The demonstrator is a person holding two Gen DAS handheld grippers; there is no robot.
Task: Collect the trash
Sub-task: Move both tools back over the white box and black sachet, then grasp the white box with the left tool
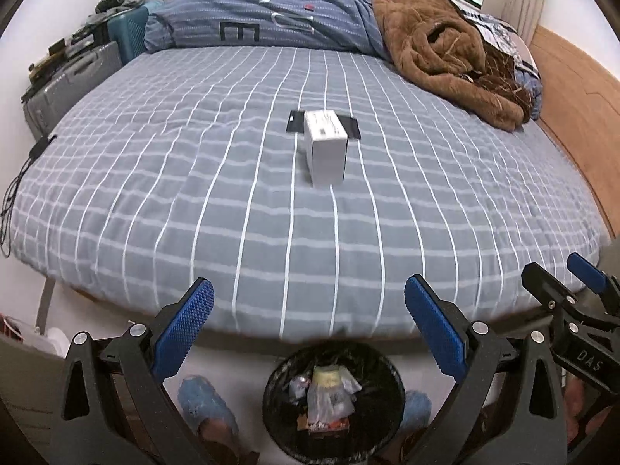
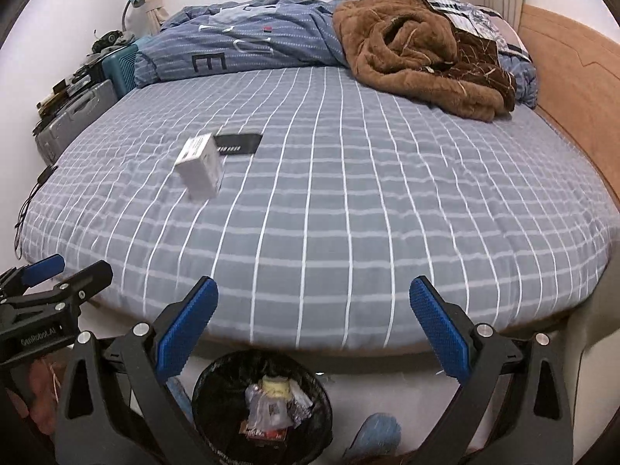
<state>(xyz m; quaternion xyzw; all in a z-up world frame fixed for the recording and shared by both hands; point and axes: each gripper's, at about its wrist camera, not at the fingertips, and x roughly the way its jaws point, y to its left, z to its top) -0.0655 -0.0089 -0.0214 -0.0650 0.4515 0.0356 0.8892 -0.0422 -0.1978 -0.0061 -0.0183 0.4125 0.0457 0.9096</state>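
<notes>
Bin (image 1: pixel 271 399) at the foot of the bed (image 1: pixel 155 201) already holds wrappers. Left gripper (image 1: pixel 310 329) and right gripper (image 2: pixel 314 329) both spread wide, empty. Left to collect: white box (image 1: pixel 325 147) mid-bed, black flat packet (image 2: pixel 238 143) touching behind it.

Bed sheet (image 1: pixel 232 201): matt woven cloth, grey w/ white grid. White box (image 1: pixel 327 147): matt cardboard, smooth. Black packet (image 2: pixel 238 142): flat, matt-looking. Brown blanket (image 1: pixel 445 54): fuzzy plush. Duvet (image 1: pixel 271 15): blue cloth. Headboard (image 2: pixel 573 89): smooth wood. Bin (image 1: pixel 333 407): black liner, glossy plastic, crinkly wrappers inside. Left gripper (image 1: pixel 308 298) & right gripper (image 2: pixel 314 294): matt black plastic, blue knurled rubbery pads, shiny metal rivets.
</notes>
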